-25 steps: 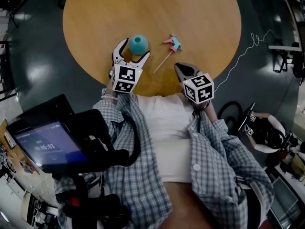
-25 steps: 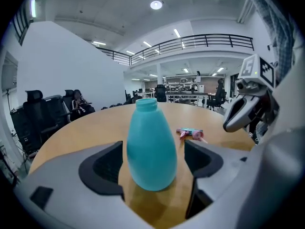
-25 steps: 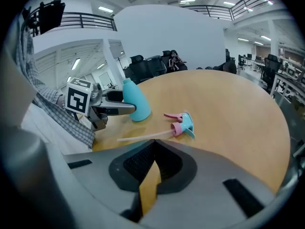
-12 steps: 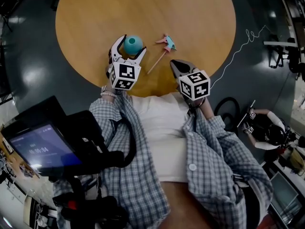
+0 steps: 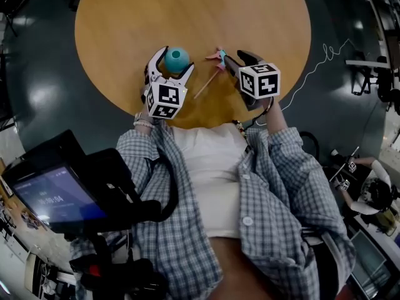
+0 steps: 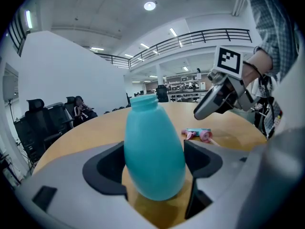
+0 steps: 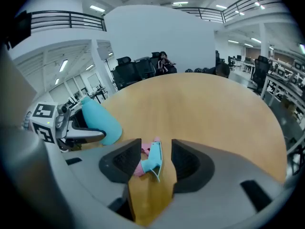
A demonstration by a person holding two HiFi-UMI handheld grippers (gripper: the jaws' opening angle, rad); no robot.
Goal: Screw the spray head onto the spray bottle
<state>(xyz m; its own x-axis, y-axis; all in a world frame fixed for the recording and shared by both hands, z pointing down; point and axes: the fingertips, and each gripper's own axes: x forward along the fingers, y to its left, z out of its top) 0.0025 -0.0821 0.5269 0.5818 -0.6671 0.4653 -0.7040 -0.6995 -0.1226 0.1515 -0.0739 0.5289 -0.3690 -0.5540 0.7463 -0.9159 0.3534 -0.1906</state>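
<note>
A teal spray bottle (image 5: 176, 59) without its head stands upright on the round wooden table (image 5: 187, 11). My left gripper (image 5: 170, 64) is shut on its wide body (image 6: 153, 147), one pad against each side. To its right the teal and pink spray head (image 5: 219, 56) lies on the table, its thin tube (image 5: 205, 86) pointing back toward me. My right gripper (image 5: 240, 61) reaches over it. Its jaws have just been opening and now stand open, the spray head (image 7: 153, 160) lying between them, untouched on the right side.
The table's near edge runs just in front of the person's body. A tablet on a dark stand (image 5: 53, 195) sits at lower left. A white cable (image 5: 319, 61) lies on the dark floor. Office chairs and a seated person (image 7: 163, 61) are beyond the table.
My right gripper has moved forward from the table's near edge to the spray head, and its shut jaws have opened. The left gripper stays at the bottle.
</note>
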